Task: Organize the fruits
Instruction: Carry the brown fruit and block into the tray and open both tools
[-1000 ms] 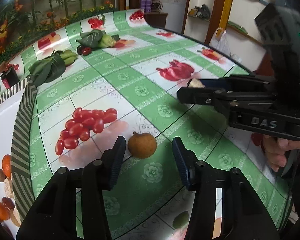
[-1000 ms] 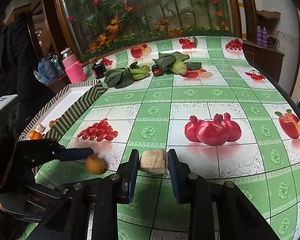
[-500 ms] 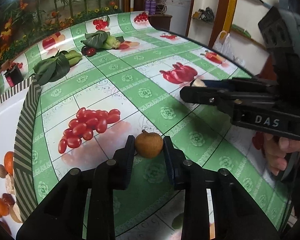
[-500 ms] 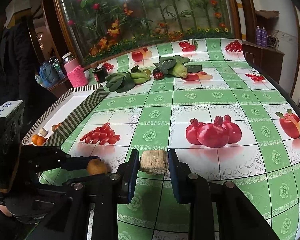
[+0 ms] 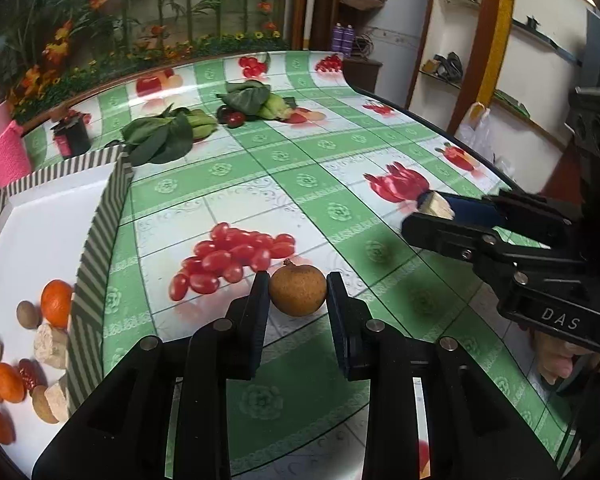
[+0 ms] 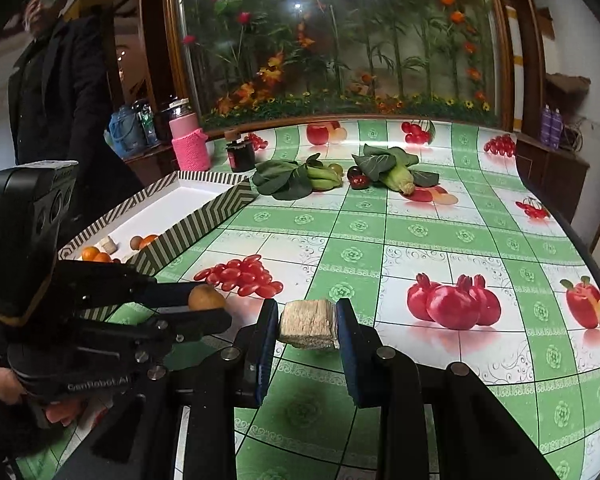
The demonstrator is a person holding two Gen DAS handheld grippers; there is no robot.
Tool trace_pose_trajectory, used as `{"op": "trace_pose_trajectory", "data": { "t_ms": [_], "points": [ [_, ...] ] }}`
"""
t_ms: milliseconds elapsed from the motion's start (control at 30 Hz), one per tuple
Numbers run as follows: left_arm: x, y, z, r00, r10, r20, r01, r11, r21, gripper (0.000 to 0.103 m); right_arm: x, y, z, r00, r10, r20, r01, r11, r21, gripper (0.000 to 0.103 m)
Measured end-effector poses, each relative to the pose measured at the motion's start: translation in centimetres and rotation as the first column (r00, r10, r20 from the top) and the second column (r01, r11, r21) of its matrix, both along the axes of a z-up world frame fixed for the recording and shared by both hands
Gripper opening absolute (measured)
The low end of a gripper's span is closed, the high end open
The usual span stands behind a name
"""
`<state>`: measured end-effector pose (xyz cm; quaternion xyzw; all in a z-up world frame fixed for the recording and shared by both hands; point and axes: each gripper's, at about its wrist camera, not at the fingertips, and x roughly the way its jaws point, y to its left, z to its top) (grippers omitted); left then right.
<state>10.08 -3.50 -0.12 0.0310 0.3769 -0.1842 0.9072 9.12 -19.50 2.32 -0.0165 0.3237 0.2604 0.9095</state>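
both claws are gripping for me: left gripper (image 5: 298, 294) is clamping the round brown fruit (image 5: 297, 290), right gripper (image 6: 307, 322) is pinching the pale fibrous chunk (image 6: 308, 323) above the tablecloth (image 6: 420, 236).

Open tablecloth (image 6: 420, 232) ahead lies free — leftward, the striped tray wall (image 5: 94, 256) rises in the way; fruit (image 5: 56, 304) crowds its near end.

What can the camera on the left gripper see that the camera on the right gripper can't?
Only the left wrist view shows the wall shelves and most of the fruit heaped in the striped box. Only the right wrist view shows a person in a dark coat and printed apples. Both show the brown round fruit in the left gripper, the beige chunk in the right gripper, and the green tablecloth.
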Motion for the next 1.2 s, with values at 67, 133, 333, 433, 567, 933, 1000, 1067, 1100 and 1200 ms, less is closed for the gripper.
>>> {"op": "trace_pose_trajectory", "data": {
  "t_ms": [67, 133, 333, 433, 567, 933, 1000, 1067, 1100, 1200],
  "points": [
    [0.0, 0.5, 0.3, 1.000, 0.017, 0.012, -0.016, 1.000, -0.009, 0.027, 0.1, -0.1, 0.0, 1.000, -0.012, -0.001, 0.012, 1.000, 0.000, 0.029],
    [-0.1, 1.0, 0.6, 0.999, 0.038, 0.027, -0.038, 0.999, -0.015, 0.027, 0.1, -0.3, 0.0, 1.000, -0.025, -0.001, 0.025, 1.000, 0.000, 0.029],
    [-0.2, 3.1, 1.9, 0.992, 0.107, 0.065, -0.103, 0.993, -0.062, 0.027, -0.2, 0.0, 0.2, 0.998, -0.053, 0.032, 0.054, 0.998, -0.043, 0.029],
    [-0.3, 4.6, 2.7, 0.985, 0.155, 0.073, -0.148, 0.985, -0.093, 0.027, -0.2, 1.0, 0.1, 0.998, -0.047, 0.042, 0.051, 0.994, -0.098, 0.029],
    [-0.1, 6.9, 2.9, 0.971, 0.232, 0.057, -0.226, 0.969, -0.098, 0.027, -0.1, 2.2, 0.0, 0.999, -0.021, 0.038, 0.025, 0.995, -0.099, 0.029],
    [-0.9, 13.5, 2.3, 0.915, 0.403, 0.018, -0.401, 0.914, -0.063, 0.027, 0.2, 9.8, 1.8, 0.996, 0.042, 0.081, -0.037, 0.998, -0.060, 0.029],
    [-1.0, 14.7, 2.1, 0.903, 0.428, 0.013, -0.427, 0.903, -0.054, 0.027, 0.3, 11.1, 2.0, 0.995, 0.059, 0.081, -0.055, 0.997, -0.054, 0.029],
    [-1.0, 15.9, 1.8, 0.890, 0.455, 0.004, -0.455, 0.890, -0.040, 0.027, 0.4, 12.9, 2.3, 0.993, 0.086, 0.085, -0.083, 0.995, -0.046, 0.029],
    [-1.0, 16.5, 1.6, 0.885, 0.466, -0.003, -0.466, 0.884, -0.037, 0.027, 0.4, 13.6, 2.4, 0.991, 0.096, 0.087, -0.093, 0.995, -0.045, 0.028],
    [-0.9, 18.1, 1.3, 0.866, 0.500, -0.018, -0.500, 0.866, -0.024, 0.027, 0.5, 15.6, 2.7, 0.988, 0.127, 0.090, -0.124, 0.992, -0.038, 0.028]
  ]
}}
